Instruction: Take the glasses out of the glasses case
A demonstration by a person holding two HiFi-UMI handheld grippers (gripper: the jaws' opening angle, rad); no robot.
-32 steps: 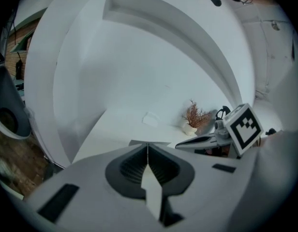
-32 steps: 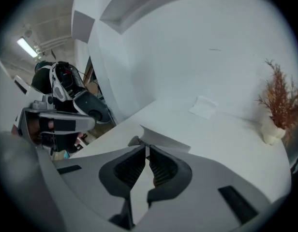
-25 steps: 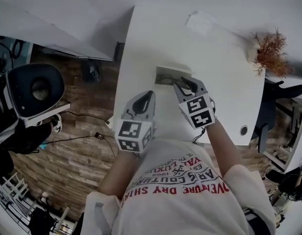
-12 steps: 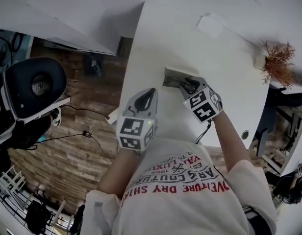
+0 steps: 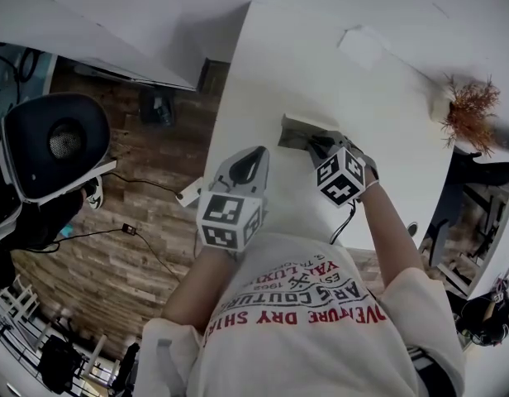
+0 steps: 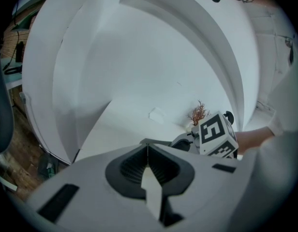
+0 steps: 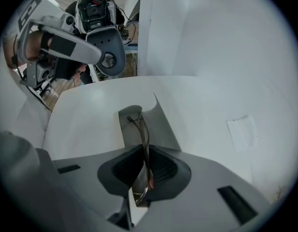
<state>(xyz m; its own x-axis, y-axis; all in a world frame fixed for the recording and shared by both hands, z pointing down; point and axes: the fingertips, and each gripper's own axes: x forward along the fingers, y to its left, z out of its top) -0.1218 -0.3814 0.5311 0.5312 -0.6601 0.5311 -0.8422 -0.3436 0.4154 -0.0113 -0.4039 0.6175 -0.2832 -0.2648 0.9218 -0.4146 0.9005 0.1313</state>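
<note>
The grey glasses case [image 5: 297, 128] lies open on the white table [image 5: 271, 64]. In the right gripper view its flap [image 7: 163, 122] is spread and the thin dark-framed glasses [image 7: 142, 132] stand on edge out of it. My right gripper [image 5: 321, 145] points steeply down over the case. Its jaws are closing and pinch the glasses' frame [image 7: 143, 150] between the pads. My left gripper [image 5: 254, 160] hovers to the left of the case, near the table's front, shut with nothing in it [image 6: 148, 147].
A dried plant [image 5: 468, 106] stands at the table's right edge. A white paper patch [image 5: 360, 43] lies farther back. A black office chair [image 5: 56, 143] and cables are on the wooden floor to the left. The table's left edge runs close to my left gripper.
The right gripper has rolled, sunk onto the case, and its jaws have come together on the glasses. The left gripper has barely shifted.
</note>
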